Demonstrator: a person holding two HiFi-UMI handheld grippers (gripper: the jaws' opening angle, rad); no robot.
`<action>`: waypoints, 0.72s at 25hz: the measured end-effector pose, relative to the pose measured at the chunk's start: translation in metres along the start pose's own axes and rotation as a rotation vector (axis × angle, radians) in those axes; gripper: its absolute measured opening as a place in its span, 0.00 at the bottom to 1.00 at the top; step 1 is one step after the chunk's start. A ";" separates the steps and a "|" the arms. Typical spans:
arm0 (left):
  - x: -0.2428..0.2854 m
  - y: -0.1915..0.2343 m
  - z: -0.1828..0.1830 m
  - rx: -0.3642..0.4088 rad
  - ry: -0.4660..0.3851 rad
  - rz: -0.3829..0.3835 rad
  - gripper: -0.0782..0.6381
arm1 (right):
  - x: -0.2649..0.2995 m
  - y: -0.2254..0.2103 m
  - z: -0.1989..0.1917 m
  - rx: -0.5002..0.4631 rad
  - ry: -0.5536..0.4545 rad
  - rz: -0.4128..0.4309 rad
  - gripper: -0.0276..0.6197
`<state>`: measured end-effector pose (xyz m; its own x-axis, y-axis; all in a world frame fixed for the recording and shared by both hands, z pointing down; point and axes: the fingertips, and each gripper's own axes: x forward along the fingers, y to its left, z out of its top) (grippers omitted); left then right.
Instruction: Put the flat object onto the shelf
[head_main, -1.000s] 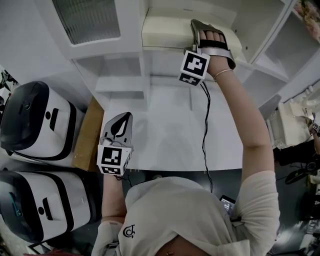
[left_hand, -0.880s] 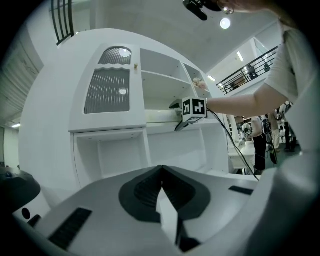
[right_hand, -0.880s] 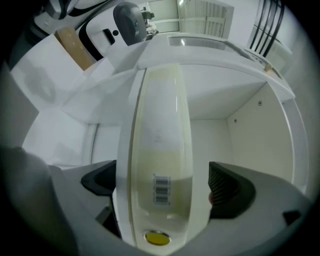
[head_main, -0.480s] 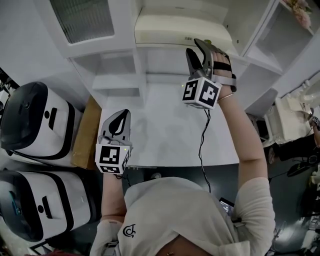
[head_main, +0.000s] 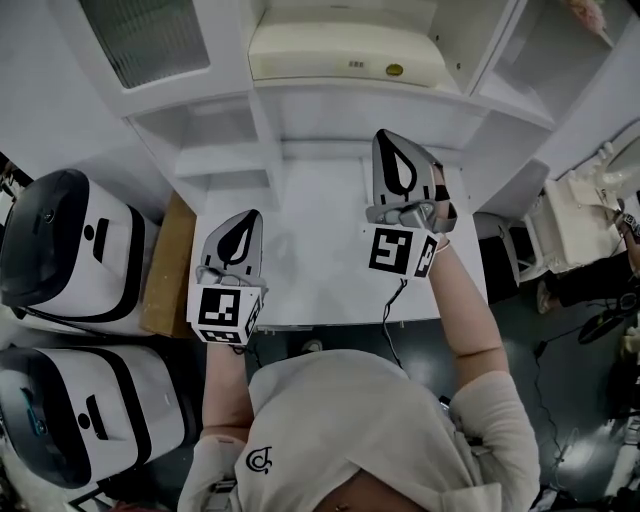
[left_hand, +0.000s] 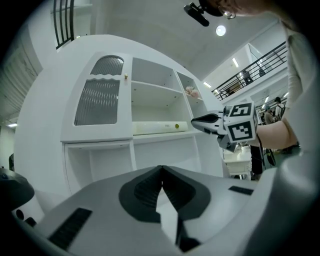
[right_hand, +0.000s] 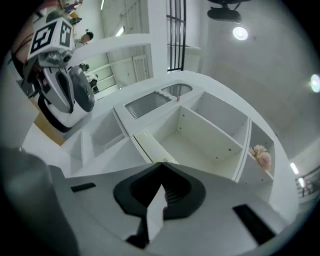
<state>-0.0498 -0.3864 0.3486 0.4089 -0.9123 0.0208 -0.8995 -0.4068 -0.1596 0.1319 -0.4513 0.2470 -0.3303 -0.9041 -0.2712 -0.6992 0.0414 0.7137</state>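
The left gripper was over the white table. Its jaws were pressed together with nothing in them. The cream flat object lay on the shelf. The right gripper was apart from it, closed tight and empty too.

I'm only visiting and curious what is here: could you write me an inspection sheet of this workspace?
Surface: white tabletop, bare.
Job's things: cream flat slab lying on the white shelf unit, nothing touching it.
Clutter: brown board at the tabletop's left edge.
Grippers: left hand-held gripper shut, empty; right hand-held gripper shut, empty.
Cables: black cable hanging from the right one.
Surroundings: two white-and-black appliances at left; pink flower-like item in a shelf compartment.
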 end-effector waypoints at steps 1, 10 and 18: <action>0.001 -0.001 0.001 -0.002 -0.003 -0.004 0.13 | -0.008 0.003 0.001 0.049 -0.008 0.008 0.05; 0.008 -0.015 0.001 -0.007 -0.013 -0.046 0.13 | -0.046 0.033 -0.038 0.468 0.098 0.111 0.05; 0.015 -0.022 0.007 0.003 -0.034 -0.072 0.13 | -0.081 0.059 -0.086 0.664 0.210 0.137 0.05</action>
<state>-0.0228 -0.3904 0.3458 0.4779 -0.8784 -0.0014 -0.8669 -0.4714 -0.1621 0.1717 -0.4121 0.3663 -0.3606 -0.9323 -0.0287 -0.9208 0.3510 0.1702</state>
